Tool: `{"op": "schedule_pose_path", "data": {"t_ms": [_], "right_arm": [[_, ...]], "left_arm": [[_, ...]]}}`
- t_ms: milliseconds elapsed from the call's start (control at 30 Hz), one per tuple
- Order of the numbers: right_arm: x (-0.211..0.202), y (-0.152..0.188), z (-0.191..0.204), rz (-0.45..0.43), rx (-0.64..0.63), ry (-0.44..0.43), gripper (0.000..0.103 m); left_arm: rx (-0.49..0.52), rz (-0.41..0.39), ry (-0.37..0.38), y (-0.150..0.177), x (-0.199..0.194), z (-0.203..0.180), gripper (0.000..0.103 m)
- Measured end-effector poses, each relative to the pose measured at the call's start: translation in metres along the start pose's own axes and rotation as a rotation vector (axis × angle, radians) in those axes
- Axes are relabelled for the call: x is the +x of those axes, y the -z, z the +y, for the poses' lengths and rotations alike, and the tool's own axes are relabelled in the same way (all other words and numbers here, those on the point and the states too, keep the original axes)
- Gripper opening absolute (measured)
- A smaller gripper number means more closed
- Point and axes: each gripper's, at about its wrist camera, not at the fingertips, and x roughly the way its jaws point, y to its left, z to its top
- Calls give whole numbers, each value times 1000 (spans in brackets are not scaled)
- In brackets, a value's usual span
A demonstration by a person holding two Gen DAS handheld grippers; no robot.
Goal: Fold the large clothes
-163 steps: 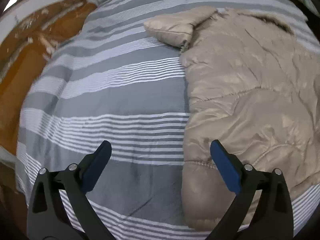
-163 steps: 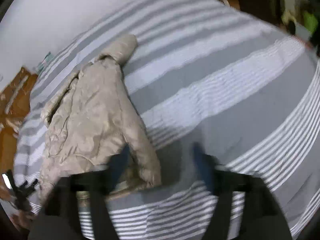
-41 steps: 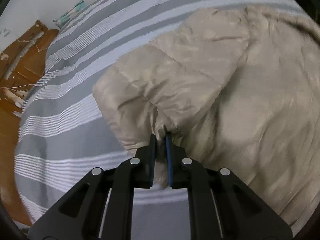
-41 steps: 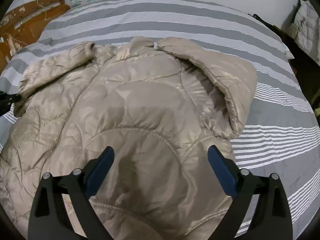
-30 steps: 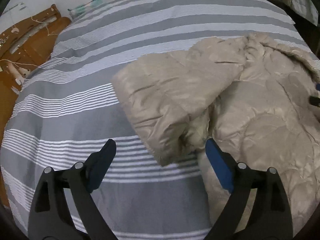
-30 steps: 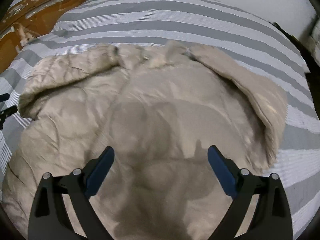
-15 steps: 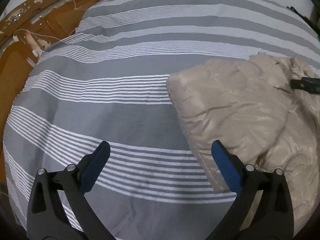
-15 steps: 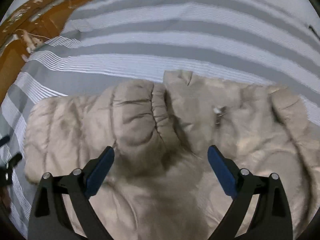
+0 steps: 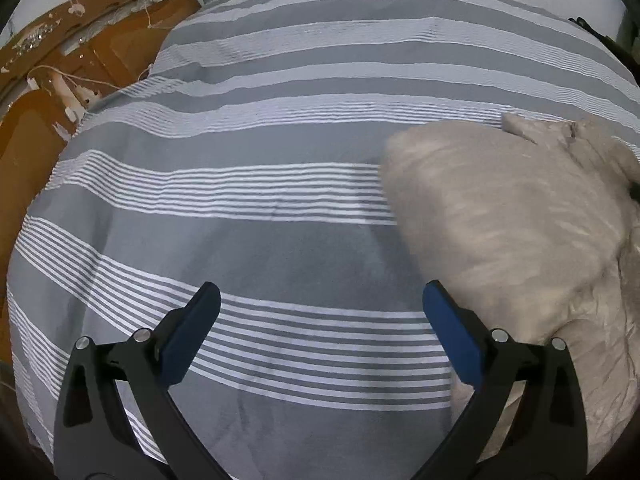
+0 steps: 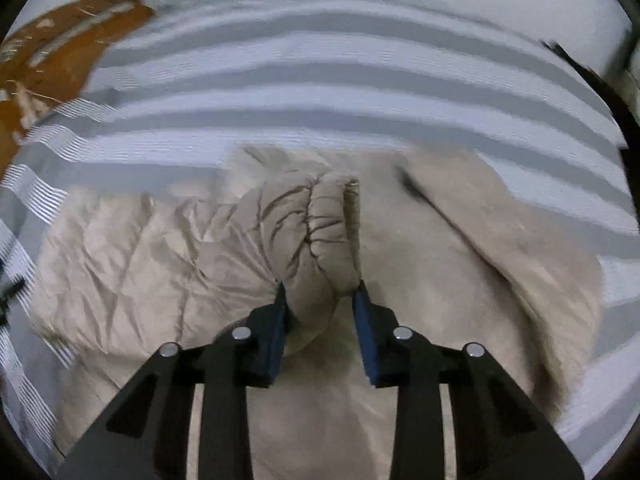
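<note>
The right gripper (image 10: 320, 292) has just been closing its jaws, which are now pinching the elastic cuff (image 10: 320, 236) of the beige puffer jacket (image 10: 420, 280). The left gripper (image 9: 320, 320) is hanging with jaws wide apart over bare striped bed (image 9: 260, 120), the jacket just beside its right finger. Farther off, the jacket's far edge is blurring into the stripes, and the wooden headboard (image 9: 100, 44) is being cut off by the frame.

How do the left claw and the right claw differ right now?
The left claw stands wide open with nothing between its pads, while the right claw has just been closing, its pads pressing a gathered cuff of the beige puffer jacket. The left hangs over bare striped bedding; the right over the jacket. Both have blue pads.
</note>
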Motion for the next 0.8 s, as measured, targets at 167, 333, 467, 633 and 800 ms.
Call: {"op": "schedule_pose_path", "data": {"t_ms": [167,333,467,633,800], "right_arm": [[-14,48,-68,66,79,51,32],[-38,52,-97,29,167,-55,46],[-62,52,-109,-26,197,-41,60],[-66,52,-118,-24,197,-38,60],[-28,41,-90,30,81,-7,51]], "left_arm": [[51,-15,42,-4,-11,-33,100],[102,-39,62,-15,-31,-58,100],[146,-76,75,-21,-49,-72,100],[191,-68,64,-24,-40,-102,100],[215,-30,40,-30,-3,-141,100]]}}
